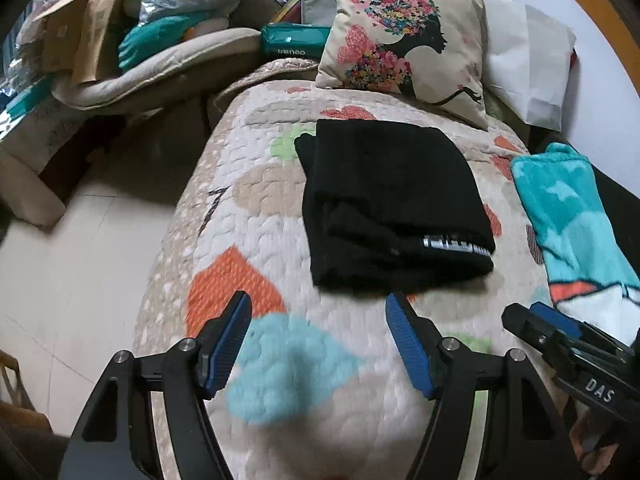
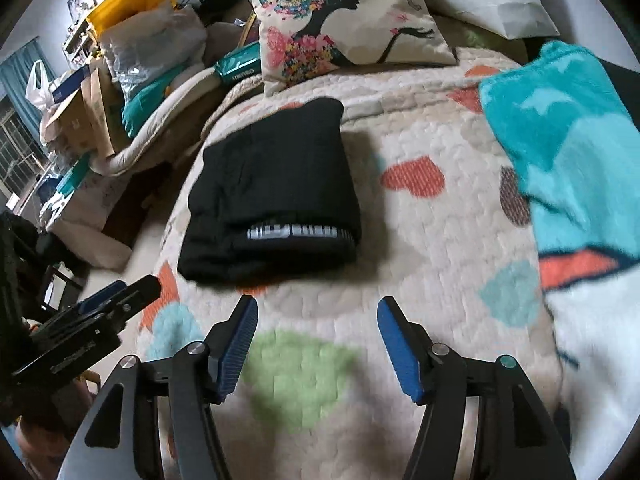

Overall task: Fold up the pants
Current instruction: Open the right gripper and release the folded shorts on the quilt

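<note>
The black pants (image 1: 388,204) lie folded in a compact rectangle on the quilted bed cover (image 1: 280,208), a white printed band at the near edge. In the right wrist view the folded pants (image 2: 276,196) lie ahead and to the left. My left gripper (image 1: 318,308) is open and empty, hovering just short of the pants' near edge. My right gripper (image 2: 318,312) is open and empty, also short of the pants. The right gripper shows at the lower right of the left wrist view (image 1: 536,320). The left gripper shows at the lower left of the right wrist view (image 2: 132,292).
A floral cushion (image 1: 404,40) stands at the bed's head behind the pants. A teal fleece blanket (image 1: 572,216) lies to the right. Boxes, bags and bedding (image 1: 132,40) are piled left of the bed, with tiled floor (image 1: 80,260) below.
</note>
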The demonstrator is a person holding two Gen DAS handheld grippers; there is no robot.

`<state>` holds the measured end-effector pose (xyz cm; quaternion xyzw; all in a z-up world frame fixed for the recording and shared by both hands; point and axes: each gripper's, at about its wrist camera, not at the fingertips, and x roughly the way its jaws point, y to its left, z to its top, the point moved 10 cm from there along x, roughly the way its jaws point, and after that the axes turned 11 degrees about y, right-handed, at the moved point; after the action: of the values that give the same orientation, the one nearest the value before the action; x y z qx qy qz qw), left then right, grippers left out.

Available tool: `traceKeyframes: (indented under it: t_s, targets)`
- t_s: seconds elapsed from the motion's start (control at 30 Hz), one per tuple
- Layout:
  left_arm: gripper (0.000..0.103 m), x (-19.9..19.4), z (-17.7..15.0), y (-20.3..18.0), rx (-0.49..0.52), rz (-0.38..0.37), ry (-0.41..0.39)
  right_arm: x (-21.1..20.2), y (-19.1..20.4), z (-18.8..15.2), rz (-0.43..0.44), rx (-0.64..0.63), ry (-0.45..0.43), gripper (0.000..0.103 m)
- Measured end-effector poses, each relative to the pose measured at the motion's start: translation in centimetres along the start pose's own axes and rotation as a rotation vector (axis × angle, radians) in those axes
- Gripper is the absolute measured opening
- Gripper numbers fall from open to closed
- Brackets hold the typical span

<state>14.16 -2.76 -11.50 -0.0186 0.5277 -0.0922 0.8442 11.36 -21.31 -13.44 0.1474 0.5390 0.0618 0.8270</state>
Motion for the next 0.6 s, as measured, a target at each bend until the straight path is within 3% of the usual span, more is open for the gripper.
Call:
traceKeyframes:
  t_s: [0.17,0.33,0.6]
  targets:
    - [0.069,-3.3,-1.9,0.7,-0.039,0.003,-0.050,-0.8,0.5,-1.6,0.008,-0.003,-0.005,0.068]
    - [0.072,-7.0,-2.4,0.8,-0.021,0.058,-0.141,-2.3,2.4,-2.8,0.006,-0.060,-0.045,0.069]
    - [0.075,-9.6,-3.0,-0.5,0.021,0.076,-0.182,-4.3,4.3,-3.8,-0.042,-0.151,-0.111,0.071]
